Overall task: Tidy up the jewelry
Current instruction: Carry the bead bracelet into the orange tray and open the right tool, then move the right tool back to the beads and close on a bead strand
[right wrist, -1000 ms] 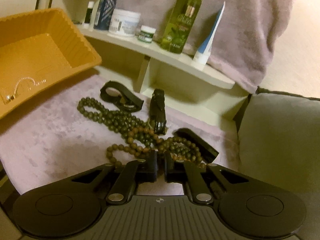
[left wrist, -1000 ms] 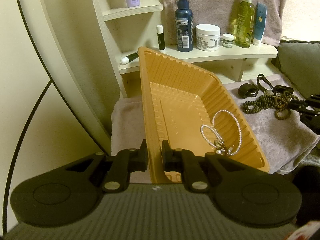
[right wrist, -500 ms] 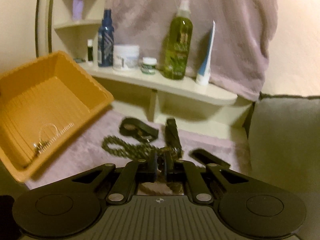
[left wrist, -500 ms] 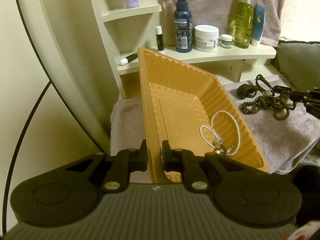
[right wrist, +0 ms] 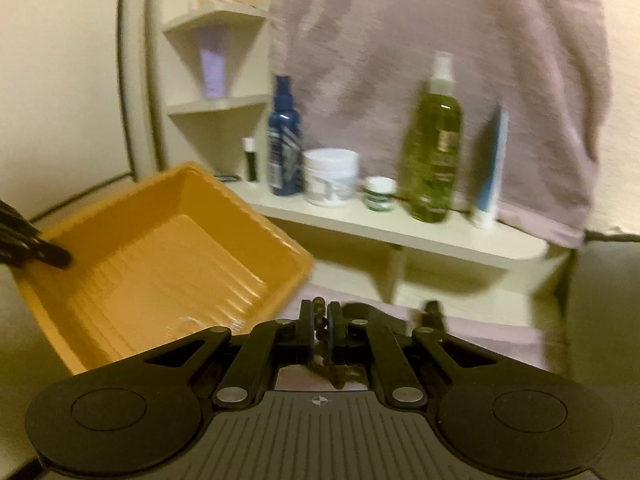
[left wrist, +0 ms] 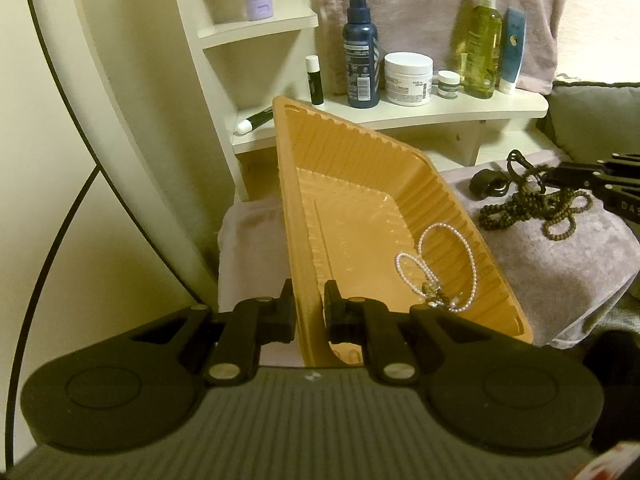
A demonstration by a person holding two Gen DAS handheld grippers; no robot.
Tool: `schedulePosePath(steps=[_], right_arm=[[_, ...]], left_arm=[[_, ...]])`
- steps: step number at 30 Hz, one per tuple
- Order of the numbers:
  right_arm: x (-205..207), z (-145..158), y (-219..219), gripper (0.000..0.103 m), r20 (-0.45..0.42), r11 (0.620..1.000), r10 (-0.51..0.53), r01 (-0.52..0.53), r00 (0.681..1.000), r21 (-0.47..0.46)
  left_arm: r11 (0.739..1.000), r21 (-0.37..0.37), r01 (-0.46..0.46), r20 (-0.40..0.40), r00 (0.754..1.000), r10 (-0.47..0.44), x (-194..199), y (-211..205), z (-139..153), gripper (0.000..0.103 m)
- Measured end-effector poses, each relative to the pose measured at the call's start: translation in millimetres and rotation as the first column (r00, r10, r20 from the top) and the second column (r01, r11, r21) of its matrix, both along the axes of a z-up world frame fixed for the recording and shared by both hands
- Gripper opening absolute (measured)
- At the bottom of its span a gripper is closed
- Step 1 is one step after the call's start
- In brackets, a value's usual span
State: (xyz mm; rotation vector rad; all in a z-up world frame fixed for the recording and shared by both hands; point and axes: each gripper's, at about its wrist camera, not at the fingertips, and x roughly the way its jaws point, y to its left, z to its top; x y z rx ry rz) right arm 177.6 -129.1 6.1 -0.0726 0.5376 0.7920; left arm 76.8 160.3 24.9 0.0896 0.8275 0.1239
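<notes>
My left gripper [left wrist: 308, 312] is shut on the near wall of an orange plastic tray [left wrist: 360, 168], which stands tilted. A white pearl necklace [left wrist: 440, 272] lies in the tray's low right corner. My right gripper [right wrist: 319, 320] is shut on a brown wooden bead necklace [right wrist: 320, 332] and holds part of it up. In the left wrist view the right gripper [left wrist: 548, 178] pinches the bead necklace [left wrist: 532, 212], whose rest trails on the mauve towel [left wrist: 560, 264]. The tray shows in the right wrist view [right wrist: 168, 264], blurred.
A black strap piece [left wrist: 488, 184] lies on the towel beside the beads. A cream shelf [left wrist: 440, 114] behind holds a dark blue bottle [left wrist: 360, 64], a white jar [left wrist: 408, 78], a green spray bottle [left wrist: 482, 48] and tubes. A grey cushion [left wrist: 600, 120] sits at the right.
My right gripper has closed on the bead necklace and risen, tilting up and left toward the tray. The beads have been dragged and partly lifted. The left gripper and tray have hardly moved.
</notes>
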Motion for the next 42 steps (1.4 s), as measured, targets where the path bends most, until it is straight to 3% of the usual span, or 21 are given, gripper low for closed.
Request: schedulePosePath(steps=[6, 11, 20, 22, 23, 25, 29, 34, 42], right_arm=[[-15, 6, 38, 0.006, -0.037, 0.99, 0.127, -0.125, 0.991, 0.064], [-30, -2, 68, 0.006, -0.062, 0.975, 0.215, -0.211, 0.975, 0.066], [-38, -21, 87, 0.007, -0.148, 0.962, 0.27, -0.259, 0.951, 0.089], [-37, -23, 84, 0.015, -0.154, 0.962, 0.269, -0.258, 0.951, 0.092], [-38, -23, 80, 0.03, -0.151, 0.964, 0.26, -0.248, 0.954, 0.095], [-37, -22, 70, 0.043, -0.148, 0.971, 0.23, -0.216, 0.962, 0.107], [-32, -24, 43, 0.043, -0.152, 0.986, 0.146, -0.131, 0.977, 0.102], [-25, -36, 0, 0.043, -0.117, 0.999, -0.017, 0.021, 0.993, 0.029], [1, -63, -61, 0.043, -0.137, 0.97, -0.241, 0.233, 0.961, -0.074]], left_arm=[[1.0, 0.0, 0.0, 0.0, 1.0, 0.0, 0, 0, 0, 0.012], [1.0, -0.004, -0.001, 0.001, 1.0, 0.001, 0, 0, 0, 0.012], [1.0, -0.005, -0.001, 0.001, 1.0, 0.001, 1, 0, 0, 0.012], [1.0, -0.005, 0.0, 0.002, 1.0, 0.0, 1, 0, 0, 0.012], [1.0, -0.006, 0.0, 0.002, 1.0, 0.0, 1, 0, 0, 0.012], [1.0, -0.005, -0.001, 0.002, 1.0, 0.001, 1, 0, 0, 0.012], [1.0, -0.007, -0.003, 0.003, 1.0, 0.003, 2, 1, 0, 0.012], [1.0, -0.006, -0.002, 0.004, 1.0, 0.002, 2, 0, 0, 0.012], [1.0, -0.005, -0.002, 0.004, 1.0, 0.002, 2, 0, 0, 0.012]])
